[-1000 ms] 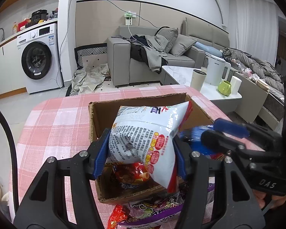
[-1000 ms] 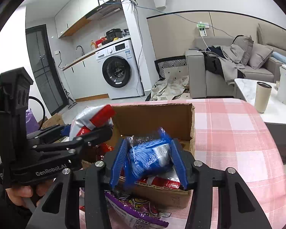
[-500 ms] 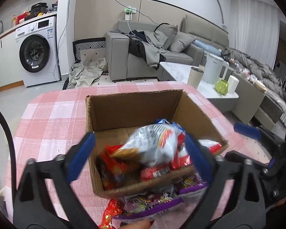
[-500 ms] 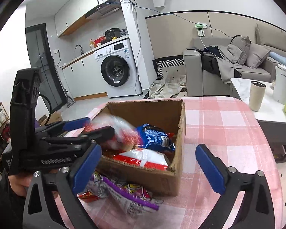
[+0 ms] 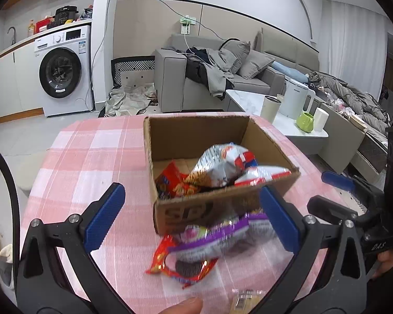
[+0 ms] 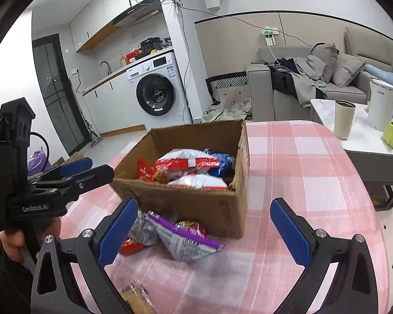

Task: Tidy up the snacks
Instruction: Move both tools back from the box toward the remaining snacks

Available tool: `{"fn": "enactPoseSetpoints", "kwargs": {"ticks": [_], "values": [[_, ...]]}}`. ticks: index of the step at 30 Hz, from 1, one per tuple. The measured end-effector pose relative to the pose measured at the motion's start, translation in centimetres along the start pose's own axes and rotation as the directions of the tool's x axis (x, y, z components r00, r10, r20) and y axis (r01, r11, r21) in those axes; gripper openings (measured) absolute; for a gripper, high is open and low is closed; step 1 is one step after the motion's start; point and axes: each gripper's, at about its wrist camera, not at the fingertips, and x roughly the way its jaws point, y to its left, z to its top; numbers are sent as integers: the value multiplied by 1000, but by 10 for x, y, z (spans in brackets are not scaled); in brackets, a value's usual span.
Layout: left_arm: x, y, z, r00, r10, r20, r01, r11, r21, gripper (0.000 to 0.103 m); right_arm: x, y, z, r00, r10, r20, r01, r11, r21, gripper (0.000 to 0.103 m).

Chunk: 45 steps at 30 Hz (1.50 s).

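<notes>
Both grippers drawn back from the box since a moment ago, left gripper (image 5: 190,217) and right gripper (image 6: 204,231) with jaws spread wide and holding nothing, purple snack bag (image 6: 182,236) and red cookie packet (image 5: 182,265) on the desk (image 6: 301,183) against the box's near wall, cardboard box (image 6: 196,204) beyond them holding the silver-red (image 5: 222,164) and blue (image 6: 222,162) packets.

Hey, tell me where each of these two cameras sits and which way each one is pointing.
Left wrist: on the left claw, open, looking forward over the cardboard box toward the sofa; the right claw shows at the right edge.
Right wrist: on the right claw, open, looking at the box toward the washing machine; the left claw and its hand show at left.
Shared: box, purple snack bag, pink checked table.
</notes>
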Motion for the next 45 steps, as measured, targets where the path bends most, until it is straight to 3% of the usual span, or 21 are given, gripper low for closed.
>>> {"fn": "enactPoseSetpoints", "kwargs": {"ticks": [9, 23, 34, 45], "values": [[-28, 2, -33, 1000, 13, -16, -13, 1000, 10, 102, -12, 16, -25, 999, -1, -44, -1, 999, -54, 103], [-29, 0, -71, 995, 28, -95, -26, 1000, 17, 102, -5, 19, -55, 988, -11, -155, -4, 995, -97, 103], [-29, -11, -96, 991, 5, -131, 1, 999, 45, 102, 0, 24, -64, 979, 3, -204, -29, 991, -128, 103], [-16, -38, -114, 977, -33, -213, 56, 993, 103, 102, 3, 15, -69, 971, -17, -238, -16, 990, -137, 103]]}}
